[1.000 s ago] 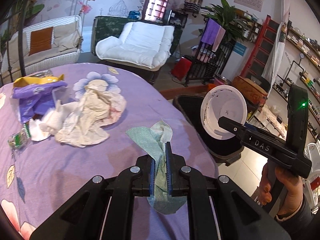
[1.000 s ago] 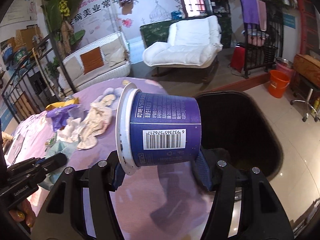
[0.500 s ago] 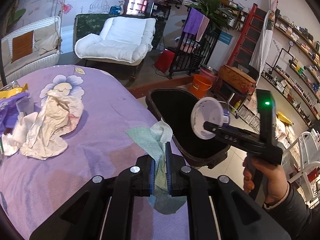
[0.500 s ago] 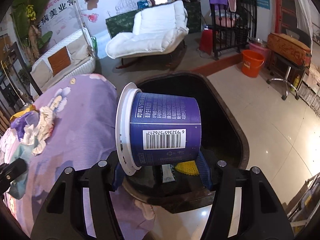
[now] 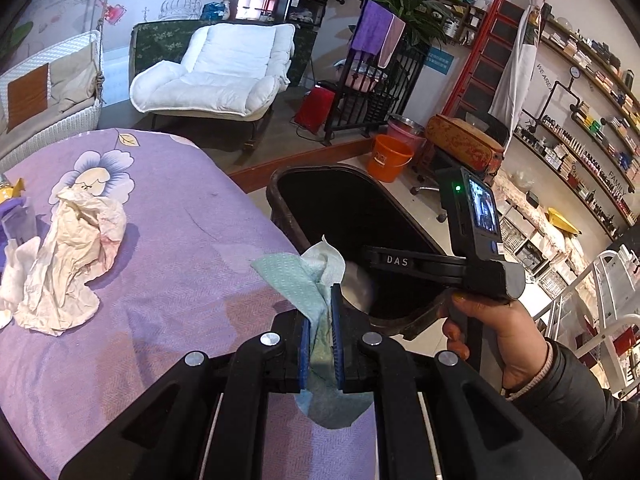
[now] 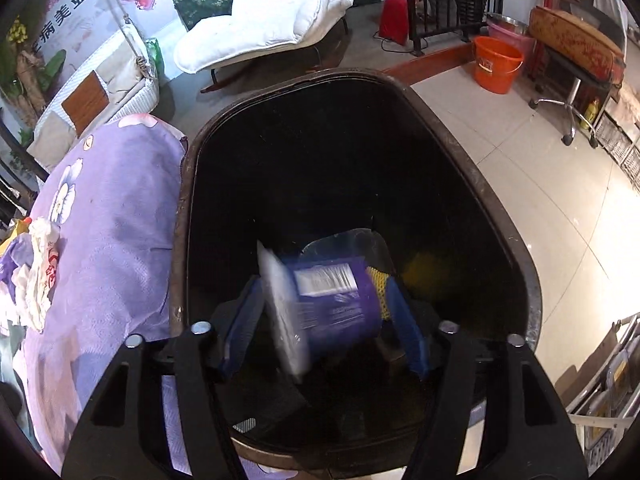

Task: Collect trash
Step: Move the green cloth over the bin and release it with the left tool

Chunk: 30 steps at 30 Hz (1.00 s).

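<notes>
Landmark: the black trash bin (image 6: 516,240), standing on the floor against the edge of the table (image 5: 192,248) with the purple flowered cloth.

Nearest, in the right wrist view: right gripper (image 6: 324,328) pointing steeply down into the bin mouth. Its jaws have just been opening; the blue-padded fingers (image 6: 408,332) stand wide, clear of the purple cup (image 6: 336,304), which sits blurred between them, white rim toward the table side. Blur suggests it is dropping free (not certain whether a pad grazes it). Long axis of the cup runs roughly across the gap between the fingers. Below it, on the bin floor, something yellow and a dark flat piece.

Left wrist view: left gripper (image 5: 320,340) closed tight on a pale green paper towel (image 5: 300,280), which sticks up past the fingertips and hangs out beneath them. It hovers over the table edge nearest the bin. The bin opening lies just ahead and to the right of the towel, so this hand is next in line; judged, the move needs a short carry over the rim before letting go. The person's hand (image 5: 496,328) on the right gripper's handle sits over the near rim and may need to clear first.

Farther from the bin, on the table: a crumpled cream paper heap (image 5: 68,264), well apart from both grippers, with purple wrappers (image 5: 12,216) beyond it at the frame edge. These remain to be collected.
</notes>
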### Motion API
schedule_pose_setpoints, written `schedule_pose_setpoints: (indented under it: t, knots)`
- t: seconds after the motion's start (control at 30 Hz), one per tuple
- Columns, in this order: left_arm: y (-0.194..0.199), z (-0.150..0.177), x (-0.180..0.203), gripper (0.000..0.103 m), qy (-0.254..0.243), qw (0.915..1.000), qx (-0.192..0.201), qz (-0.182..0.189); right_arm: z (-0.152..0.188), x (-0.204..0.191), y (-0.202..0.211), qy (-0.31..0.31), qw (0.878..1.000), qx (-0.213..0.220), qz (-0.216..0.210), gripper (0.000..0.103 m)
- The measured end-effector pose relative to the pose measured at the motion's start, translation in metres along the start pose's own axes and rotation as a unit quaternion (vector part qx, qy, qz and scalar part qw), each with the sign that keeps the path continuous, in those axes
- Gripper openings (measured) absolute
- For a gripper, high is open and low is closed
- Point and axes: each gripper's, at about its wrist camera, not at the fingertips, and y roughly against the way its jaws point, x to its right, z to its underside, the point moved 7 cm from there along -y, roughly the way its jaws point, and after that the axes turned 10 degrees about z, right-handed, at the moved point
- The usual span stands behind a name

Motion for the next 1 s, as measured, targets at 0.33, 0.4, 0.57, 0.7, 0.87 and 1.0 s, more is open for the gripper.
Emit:
schedule_pose_setpoints:
  t: [0.33,0.4,0.57,0.7,0.87,1.0]
  knots:
    - [-0.022,-0.009,0.009,0.01,-0.001,0.9997,-0.017,0.02,0.009,0.004,0.04,0.002,0.998,0.069,0.005,0.07]
    - [-0.029,-0.013,0.012,0.01,-0.003,0.9994,-0.02,0.028,0.013,0.008,0.055,0.0,0.996,0.093,0.01,0.072]
    - [-0.05,-0.02,0.022,0.01,-0.004,0.9984,-0.034,0.045,0.02,0.026,0.081,-0.013,0.99,0.136,0.031,0.075]
    - [-0.069,-0.024,0.03,0.01,-0.003,0.9972,-0.051,0.055,0.027,0.05,0.095,-0.045,0.986,0.153,0.048,0.077]
    - [-0.094,-0.025,0.037,0.01,-0.011,0.9959,-0.073,0.053,0.034,0.074,0.101,-0.07,0.984,0.153,0.054,0.077]
    - [-0.11,-0.025,0.041,0.01,-0.014,0.9949,-0.086,0.05,0.039,0.09,0.103,-0.084,0.983,0.152,0.059,0.077]
